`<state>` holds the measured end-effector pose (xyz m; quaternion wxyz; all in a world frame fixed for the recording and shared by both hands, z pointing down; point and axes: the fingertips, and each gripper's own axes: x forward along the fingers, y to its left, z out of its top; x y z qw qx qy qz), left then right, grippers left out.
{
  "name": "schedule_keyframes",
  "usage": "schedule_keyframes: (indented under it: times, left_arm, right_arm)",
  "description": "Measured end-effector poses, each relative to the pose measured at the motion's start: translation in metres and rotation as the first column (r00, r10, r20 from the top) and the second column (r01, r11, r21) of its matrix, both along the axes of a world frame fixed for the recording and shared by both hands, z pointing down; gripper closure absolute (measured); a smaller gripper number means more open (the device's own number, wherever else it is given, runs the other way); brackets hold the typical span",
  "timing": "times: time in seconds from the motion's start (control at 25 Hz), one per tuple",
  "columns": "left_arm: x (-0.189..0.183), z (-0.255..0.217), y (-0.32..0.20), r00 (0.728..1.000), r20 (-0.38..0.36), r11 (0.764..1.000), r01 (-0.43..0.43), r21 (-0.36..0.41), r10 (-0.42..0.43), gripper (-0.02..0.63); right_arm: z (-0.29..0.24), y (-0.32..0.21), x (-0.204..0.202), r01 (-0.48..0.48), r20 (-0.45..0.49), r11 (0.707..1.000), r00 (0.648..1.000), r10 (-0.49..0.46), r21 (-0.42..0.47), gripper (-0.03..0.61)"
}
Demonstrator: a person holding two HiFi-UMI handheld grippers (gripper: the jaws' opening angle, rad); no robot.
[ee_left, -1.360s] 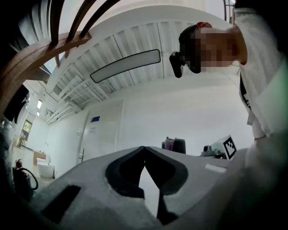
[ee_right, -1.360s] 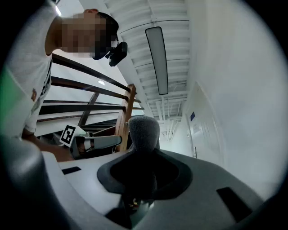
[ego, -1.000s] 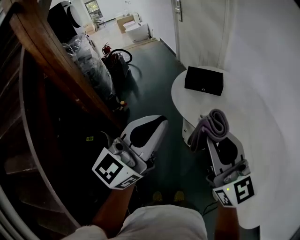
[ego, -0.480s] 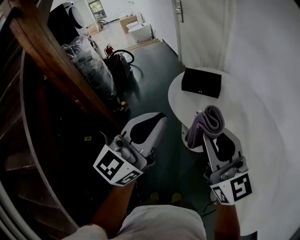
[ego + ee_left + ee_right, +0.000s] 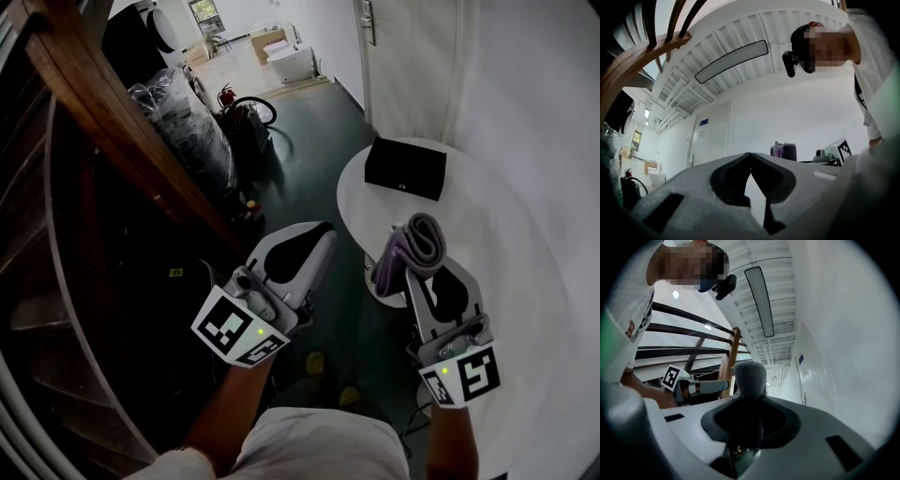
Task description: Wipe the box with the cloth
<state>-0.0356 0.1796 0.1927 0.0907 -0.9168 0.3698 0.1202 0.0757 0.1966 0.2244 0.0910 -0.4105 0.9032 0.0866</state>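
A black box lies on the round white table near its far edge. A folded grey-purple cloth is pinched in my right gripper, which hovers over the table's near left edge, short of the box. The same cloth sticks up between the jaws in the right gripper view. My left gripper hangs over the dark floor left of the table, jaws shut with nothing in them; the left gripper view shows its tips meeting.
A wooden stair rail runs along the left. Wrapped bundles, a red extinguisher and a black hose stand on the green floor beyond. A white wall and door are behind the table.
Both grippers have drifted slightly forward together as the view shifted; the cloth stays gripped and the box has not moved on the table.
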Motion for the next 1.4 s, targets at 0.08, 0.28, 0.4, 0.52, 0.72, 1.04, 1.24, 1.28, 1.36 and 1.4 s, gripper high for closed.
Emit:
schedule_keyframes:
  times: [0.08,0.28,0.4,0.52,0.72,1.04,1.24,1.28,1.36,1.4]
  left_arm:
    - [0.001,0.002,-0.006,1.000,0.000,1.000,0.000,-0.004,0.000,0.598]
    - [0.007,0.005,-0.025,1.000,-0.006,1.000,-0.015,-0.003,0.015,0.598]
    - [0.008,0.006,-0.039,1.000,-0.011,1.000,-0.029,-0.001,0.029,0.598]
    - [0.005,0.009,-0.056,0.999,-0.016,0.999,-0.038,-0.001,0.038,0.598]
    - [-0.003,0.013,-0.089,0.999,-0.012,0.999,-0.052,-0.002,0.052,0.598]
    - [-0.021,0.015,-0.146,0.996,-0.004,0.996,-0.088,0.000,0.088,0.598]
    - [-0.034,0.017,-0.179,0.993,-0.003,0.993,-0.118,-0.001,0.118,0.598]
    - [-0.038,0.018,-0.186,0.992,-0.004,0.992,-0.123,-0.003,0.123,0.598]
    - [-0.046,0.023,-0.198,0.991,-0.004,0.991,-0.132,-0.011,0.132,0.598]
    - [-0.048,0.026,-0.204,0.991,-0.003,0.990,-0.137,-0.015,0.137,0.598]
  right_arm:
    - [0.002,-0.004,0.002,-0.003,0.000,1.000,1.000,0.003,-0.002,0.483]
    - [0.005,-0.020,0.006,-0.020,-0.015,1.000,1.000,0.020,-0.003,0.483]
    - [0.006,-0.033,0.006,-0.035,-0.023,0.999,0.999,0.034,-0.007,0.483]
    - [0.009,-0.047,0.003,-0.048,-0.034,0.999,0.998,0.047,-0.013,0.483]
    - [0.014,-0.075,-0.006,-0.071,-0.044,0.997,0.997,0.070,-0.024,0.483]
    - [0.016,-0.128,-0.021,-0.126,-0.060,0.991,0.991,0.124,-0.037,0.483]
    - [0.018,-0.157,-0.038,-0.160,-0.081,0.986,0.984,0.156,-0.049,0.483]
    - [0.019,-0.163,-0.044,-0.166,-0.086,0.985,0.983,0.162,-0.050,0.483]
    - [0.022,-0.173,-0.053,-0.180,-0.094,0.982,0.980,0.175,-0.054,0.483]
    - [0.024,-0.178,-0.056,-0.189,-0.098,0.980,0.978,0.183,-0.056,0.483]
